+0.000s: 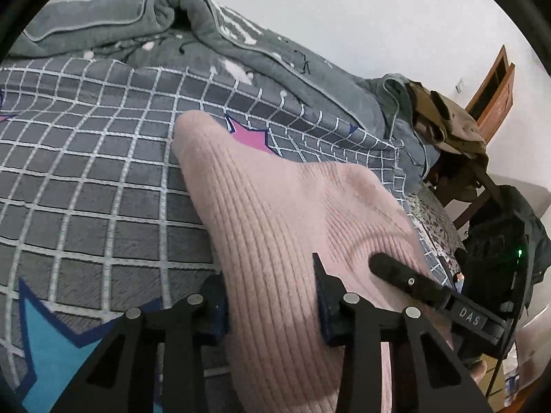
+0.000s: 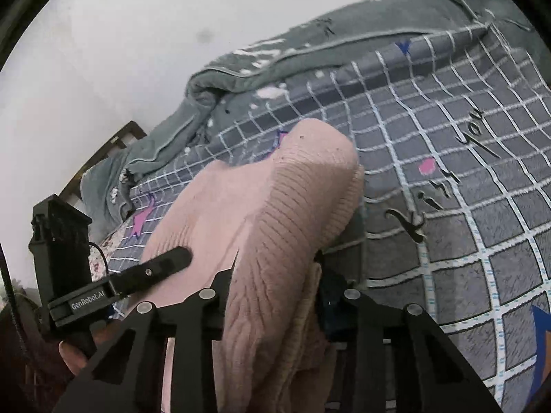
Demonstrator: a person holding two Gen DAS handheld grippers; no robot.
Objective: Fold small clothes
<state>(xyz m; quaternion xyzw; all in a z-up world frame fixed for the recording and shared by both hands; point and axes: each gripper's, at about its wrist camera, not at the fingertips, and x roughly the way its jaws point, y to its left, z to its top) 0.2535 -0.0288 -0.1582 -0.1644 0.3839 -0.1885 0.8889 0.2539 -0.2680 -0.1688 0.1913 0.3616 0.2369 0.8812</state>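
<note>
A bed is seen, spread with a grey checked sheet [image 1: 86,179], a grey quilt [image 1: 206,24] bunched at twelve o'clock; the pink ribbed garment [image 1: 275,213] is lifted off it, pinched in the left claw [image 1: 272,296] and, at three o'clock, in the right claw [image 2: 275,285]

One pink ribbed knit garment [image 1: 275,206] lies on the bed; two grippers are in view, the left gripper [image 1: 272,296] and the right gripper [image 2: 275,275], each with two fingers; one grey checked bedsheet [image 1: 86,172] covers the mattress; one grey quilt [image 1: 193,17] is bunched by the wall; two pink stars [image 2: 143,220] show in the right wrist view; one blue star [image 1: 51,344] shows in the left.
</note>
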